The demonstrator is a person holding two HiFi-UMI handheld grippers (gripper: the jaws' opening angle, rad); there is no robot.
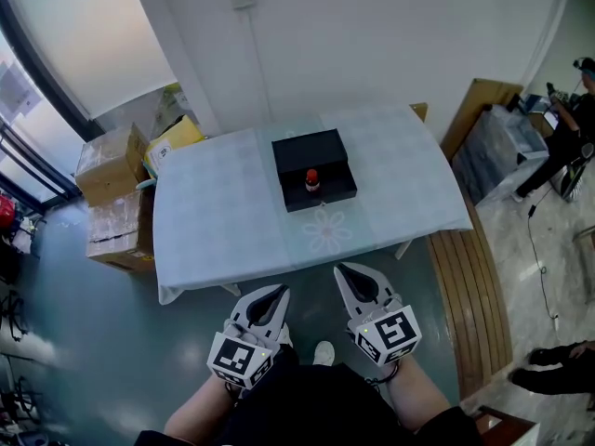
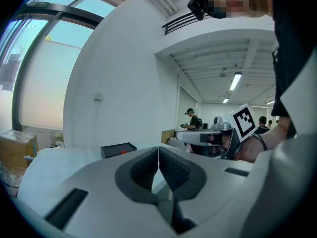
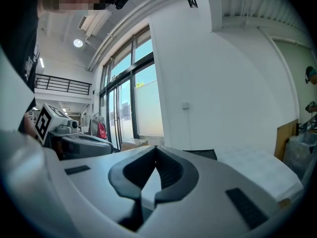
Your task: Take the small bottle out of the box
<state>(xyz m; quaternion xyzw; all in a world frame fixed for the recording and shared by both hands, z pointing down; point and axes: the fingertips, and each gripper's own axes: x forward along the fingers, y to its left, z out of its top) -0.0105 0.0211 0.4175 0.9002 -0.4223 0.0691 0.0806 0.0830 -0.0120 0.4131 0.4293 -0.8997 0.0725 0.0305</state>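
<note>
Jaws of the left gripper [image 1: 277, 292] and the right gripper [image 1: 343, 271] are pressed together, with nothing between them. Both are held short of the near edge of the one table [image 1: 223, 221]. One small bottle [image 1: 312, 181] stands in the near part of the one black box [image 1: 321, 147] at mid-table. Its red cap is clear; its body is hard to make out.

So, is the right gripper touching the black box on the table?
Apart. The head view shows the right gripper close to the person's body, and a stretch of bare tablecloth separates it from the black box.
</note>
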